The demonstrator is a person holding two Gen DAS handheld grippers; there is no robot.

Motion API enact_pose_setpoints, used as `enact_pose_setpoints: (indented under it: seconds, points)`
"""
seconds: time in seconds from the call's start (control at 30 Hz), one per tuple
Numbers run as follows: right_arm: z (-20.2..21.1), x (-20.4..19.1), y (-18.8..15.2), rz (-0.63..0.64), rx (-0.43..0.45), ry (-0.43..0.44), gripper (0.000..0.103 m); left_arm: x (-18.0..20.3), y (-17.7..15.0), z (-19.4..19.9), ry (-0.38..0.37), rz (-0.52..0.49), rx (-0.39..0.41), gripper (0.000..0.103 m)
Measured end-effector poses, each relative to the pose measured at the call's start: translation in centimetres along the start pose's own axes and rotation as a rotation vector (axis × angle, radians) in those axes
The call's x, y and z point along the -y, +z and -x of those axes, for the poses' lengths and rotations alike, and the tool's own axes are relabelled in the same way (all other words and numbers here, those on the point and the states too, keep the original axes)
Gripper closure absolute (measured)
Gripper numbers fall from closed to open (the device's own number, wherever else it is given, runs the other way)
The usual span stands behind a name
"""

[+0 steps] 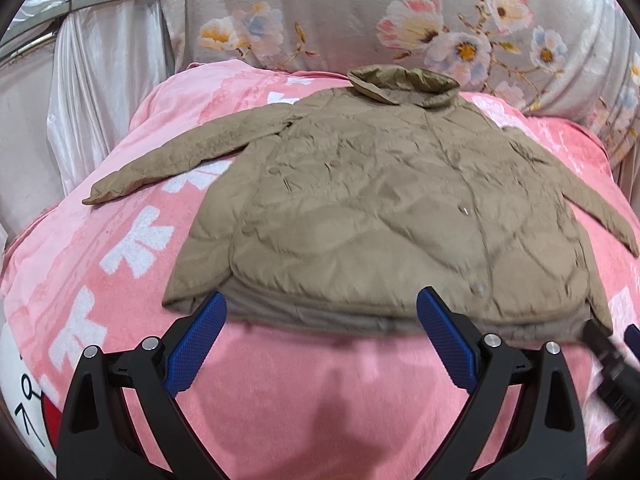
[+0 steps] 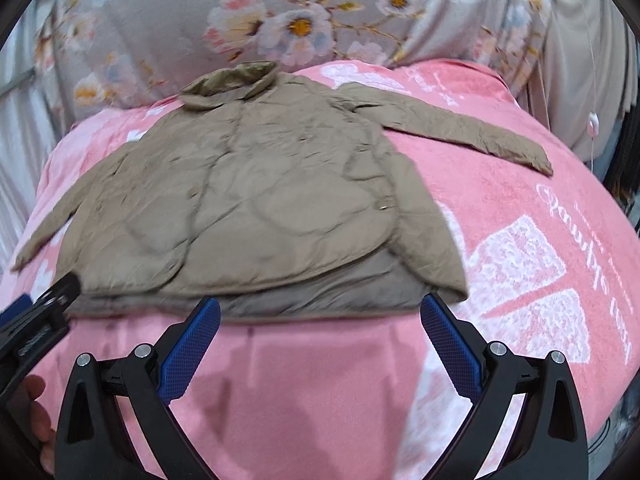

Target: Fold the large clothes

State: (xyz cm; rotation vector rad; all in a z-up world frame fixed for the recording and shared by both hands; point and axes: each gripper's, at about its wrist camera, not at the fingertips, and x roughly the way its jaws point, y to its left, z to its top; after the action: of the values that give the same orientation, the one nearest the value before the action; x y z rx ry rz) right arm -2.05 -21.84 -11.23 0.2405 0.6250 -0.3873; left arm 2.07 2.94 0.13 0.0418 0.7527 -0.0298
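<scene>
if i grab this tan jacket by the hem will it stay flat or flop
The jacket will probably flop: its sleeves and body lie limp on the pink blanket. The puffy quilting suggests it is light for its size. The slightly shiny shell may slide between the pads, so take a deep bite.

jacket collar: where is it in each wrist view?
Left wrist: collar top centre-right, against the floral bedding.
Right wrist: collar upper left of centre.
Shared landmark: the jacket's hem, just ahead of each tool's open fingers.
</scene>
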Motion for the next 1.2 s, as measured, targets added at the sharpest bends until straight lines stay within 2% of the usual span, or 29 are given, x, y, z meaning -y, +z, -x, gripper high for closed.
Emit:
enact_pose_setpoints:
  seconds: [0.13,0.3,0.43,0.53,0.63,0.73,0.83,0.93,1.0,1.07,1.13,1.2]
  points:
    - [-1.6,6.7,4.3,-0.145,0.011,-0.036,0.005,-1.3,2.1,-1.3,0.009,0.008,0.032,0.009]
    - [-4.8,16.3,9.0,-0.362,0.039,-0.083,0.005,-2.8,4.5,-3.4,0.067,0.039,0.057,0.009]
    - [-8.0,21.9,11.3,-0.490,0.033,-0.109,0.005,-3.4,5.8,-4.7,0.125,0.040,0.093,0.009]
    - [-10.7,24.9,12.5,-0.563,0.022,-0.110,0.005,-3.6,6.5,-5.9,0.142,0.040,0.110,0.009]
    - [-13.3,27.3,12.9,-0.640,0.005,-0.111,0.005,-3.7,6.9,-7.2,0.148,0.051,0.092,0.009]
    - [-14.9,28.8,13.1,-0.697,0.023,-0.103,0.005,-3.9,7.2,-8.6,0.155,0.065,0.045,0.009]
    - [-15.5,29.1,14.2,-0.690,0.066,-0.107,0.007,-4.2,7.5,-10.1,0.170,0.075,-0.015,0.009]
    - [-16.2,29.0,15.7,-0.692,0.090,-0.096,0.030,-4.6,7.6,-10.9,0.171,0.086,-0.026,0.009]
    - [-16.0,28.6,17.1,-0.687,0.124,-0.150,0.053,-4.6,7.8,-11.3,0.182,0.072,-0.025,0.009]
    - [-15.5,27.5,18.9,-0.650,0.155,-0.172,0.081,-4.6,8.0,-11.6,0.204,0.051,-0.020,0.009]
    - [-14.3,24.9,21.3,-0.565,0.206,-0.155,0.095,-4.9,8.4,-12.0,0.224,0.048,-0.023,0.009]
    - [-13.0,21.1,23.7,-0.464,0.252,-0.101,0.100,-5.4,8.6,-12.3,0.229,0.060,-0.030,0.009]
